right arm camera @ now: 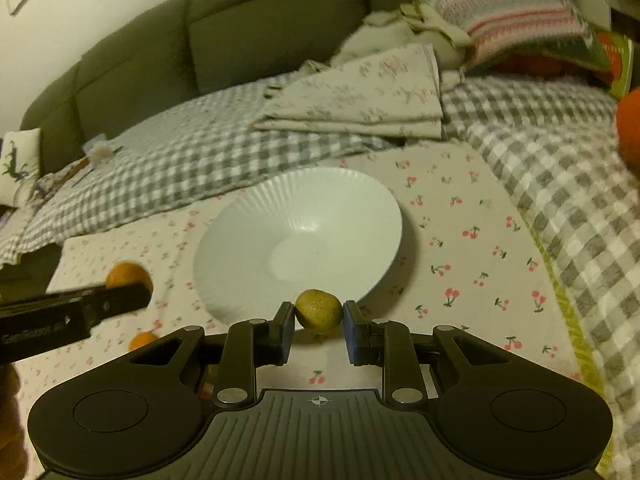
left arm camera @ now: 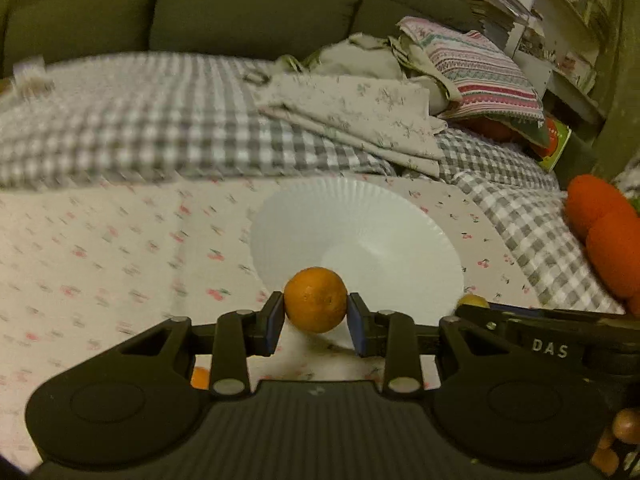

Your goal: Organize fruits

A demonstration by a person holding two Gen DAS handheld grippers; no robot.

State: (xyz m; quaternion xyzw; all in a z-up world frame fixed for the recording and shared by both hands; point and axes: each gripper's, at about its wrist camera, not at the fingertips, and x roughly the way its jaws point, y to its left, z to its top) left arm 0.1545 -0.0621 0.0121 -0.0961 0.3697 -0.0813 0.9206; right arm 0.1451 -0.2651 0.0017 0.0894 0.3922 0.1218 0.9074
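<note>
My left gripper point(left arm camera: 316, 312) is shut on an orange point(left arm camera: 315, 299) and holds it above the near rim of a white ribbed bowl point(left arm camera: 344, 220). My right gripper point(right arm camera: 319, 318) is shut on a yellow-green fruit point(right arm camera: 319, 311) at the near edge of the same bowl point(right arm camera: 320, 216), which holds nothing. In the right wrist view the left gripper point(right arm camera: 80, 308) comes in from the left with its orange point(right arm camera: 126, 272). A second small orange point(right arm camera: 142, 340) lies on the cherry-print cloth point(right arm camera: 460, 248) below it, also seen in the left wrist view point(left arm camera: 200, 378).
A grey checked blanket point(left arm camera: 140, 128) covers the surface behind the cloth. Folded floral fabric point(left arm camera: 352, 112) and a striped cushion point(left arm camera: 480, 68) lie at the back. An orange plush point(left arm camera: 608, 232) sits at the right. A green sofa back point(left arm camera: 240, 8) stands behind.
</note>
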